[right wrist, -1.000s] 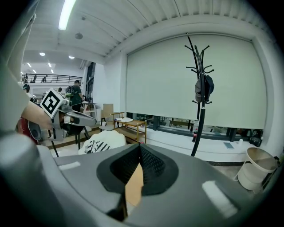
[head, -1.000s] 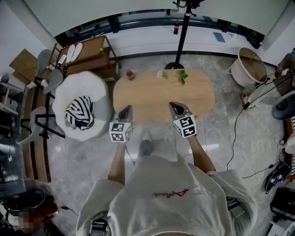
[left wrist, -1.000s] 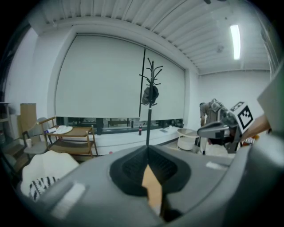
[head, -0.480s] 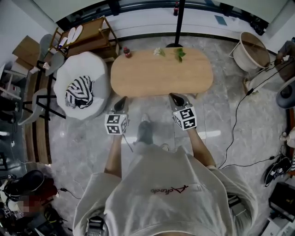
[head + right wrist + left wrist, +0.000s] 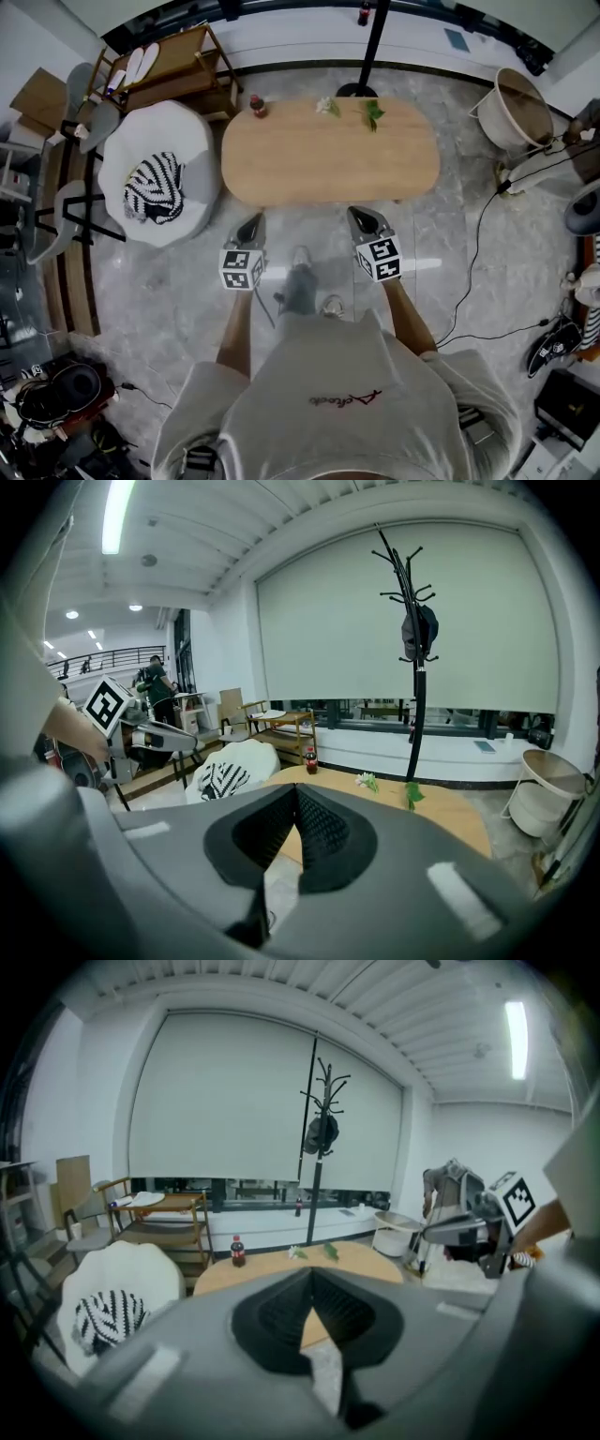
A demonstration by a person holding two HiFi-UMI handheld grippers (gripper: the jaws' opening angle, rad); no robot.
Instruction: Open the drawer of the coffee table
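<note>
Before coffee table (image 5: 328, 155): left gripper (image 5: 251, 227), right gripper (image 5: 365, 221) drawn back, fingers clenched empty.

Pale grey marbled floor (image 5: 159, 291). A rounded white armchair (image 5: 192, 150) holds a black-and-white striped cloth (image 5: 155, 187); a wooden shelf trolley (image 5: 183, 80) stands just behind it. Wide roller blinds (image 5: 225, 1101) cover the far window wall — a black coat stand (image 5: 416, 724) rises before them. A white tub (image 5: 518, 108) sits at the right, and a ceiling strip light (image 5: 517, 1040) glows.

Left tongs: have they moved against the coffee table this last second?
Yes. The left tongs overlapped the coffee table; now they lie short of its near edge.
</note>
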